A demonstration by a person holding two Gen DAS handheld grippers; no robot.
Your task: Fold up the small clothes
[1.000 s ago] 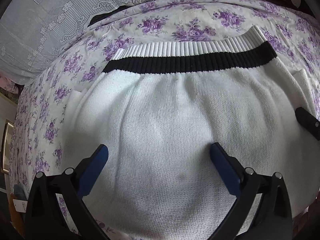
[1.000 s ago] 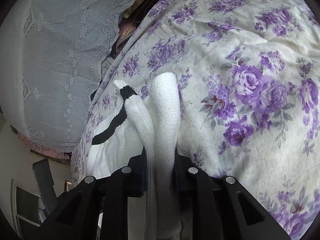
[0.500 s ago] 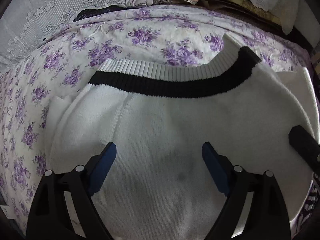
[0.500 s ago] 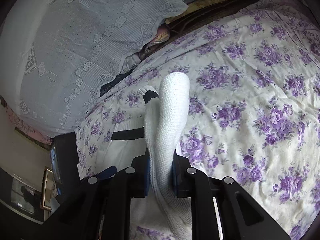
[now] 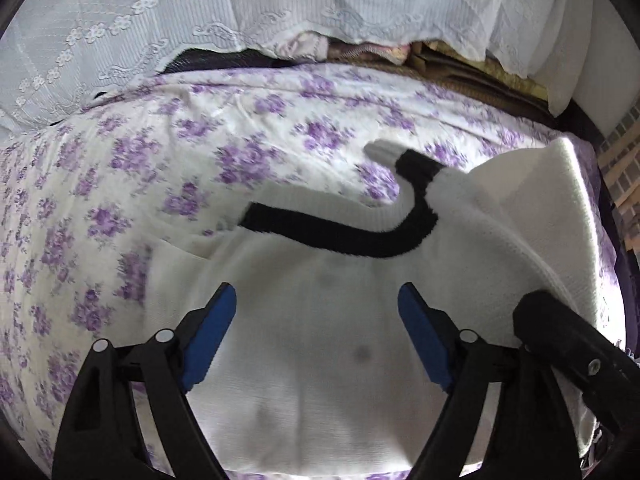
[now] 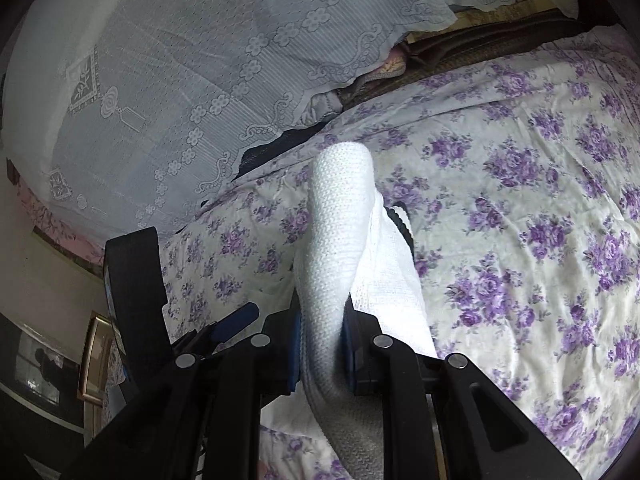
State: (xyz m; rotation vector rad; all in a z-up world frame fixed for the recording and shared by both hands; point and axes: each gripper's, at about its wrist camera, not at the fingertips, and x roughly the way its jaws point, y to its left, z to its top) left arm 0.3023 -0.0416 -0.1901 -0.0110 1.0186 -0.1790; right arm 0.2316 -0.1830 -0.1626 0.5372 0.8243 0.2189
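**Right claw lifts one side of the sweater, left claw hangs open above it**

From my left wrist camera I see the white knit sweater (image 5: 320,360) spread on the bed's floral sheet (image 5: 120,168), filling the near part of the bed in front of me. Its black band (image 5: 340,240) curves across the far end of the garment and bends upward toward the right, where the fabric rises off the sheet. My left gripper (image 5: 316,332) is released: its blue pads (image 5: 208,332) stand wide apart above the flat middle of the sweater, with nothing between them. I cannot tell whether the tips touch the knit. At the right edge of this view the black body of my right gripper (image 5: 560,344) shows, with a raised white panel of the sweater behind it.

From the right wrist camera, my right gripper (image 6: 322,344) is clenched on a bunched fold of the sweater (image 6: 340,232); the knit stands up in a thick roll between the jaws and arches forward over the sheet (image 6: 520,200). A bit of the black band (image 6: 404,224) peeks out just right of the roll. The left gripper (image 6: 236,320) shows at the lower left. A white lace curtain (image 6: 180,80) hangs along the far edge of the bed, with some bundled cloth (image 6: 392,66) under its hem.
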